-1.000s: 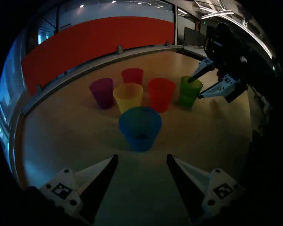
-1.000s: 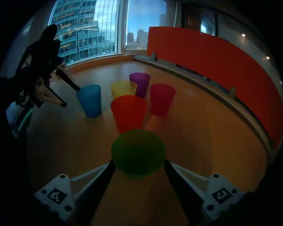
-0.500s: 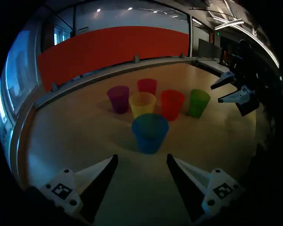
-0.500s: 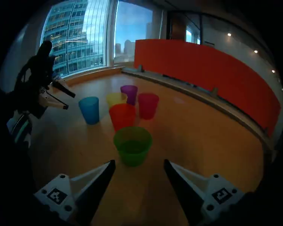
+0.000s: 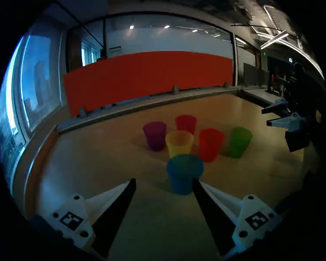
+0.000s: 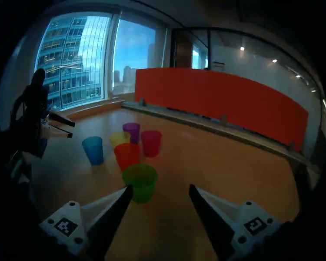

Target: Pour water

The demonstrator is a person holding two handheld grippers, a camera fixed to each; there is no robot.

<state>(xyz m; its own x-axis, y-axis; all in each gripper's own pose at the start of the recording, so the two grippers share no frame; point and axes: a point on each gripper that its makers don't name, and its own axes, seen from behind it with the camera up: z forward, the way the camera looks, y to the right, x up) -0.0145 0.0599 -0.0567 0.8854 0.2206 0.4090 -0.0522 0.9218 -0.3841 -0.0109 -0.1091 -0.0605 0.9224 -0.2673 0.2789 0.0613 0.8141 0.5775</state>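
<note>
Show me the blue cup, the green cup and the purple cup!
blue cup [image 5: 183, 179]: left gripper view, on its front wall.
green cup [image 6: 142, 189]: right gripper view, on its front wall.
purple cup [image 5: 155, 138]: left gripper view, on its front wall.

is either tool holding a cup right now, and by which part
Nothing is held: the left tool and the right tool both stand open and empty.

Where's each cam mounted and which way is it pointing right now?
Left gripper view: rides the left gripper, looks along its open fingers at the blue cup; right gripper far off at right.
Right gripper view: rides the right gripper, faces the green cup, windows behind; left gripper far off at left.
Shared: six cups, table, orange wall.
</note>
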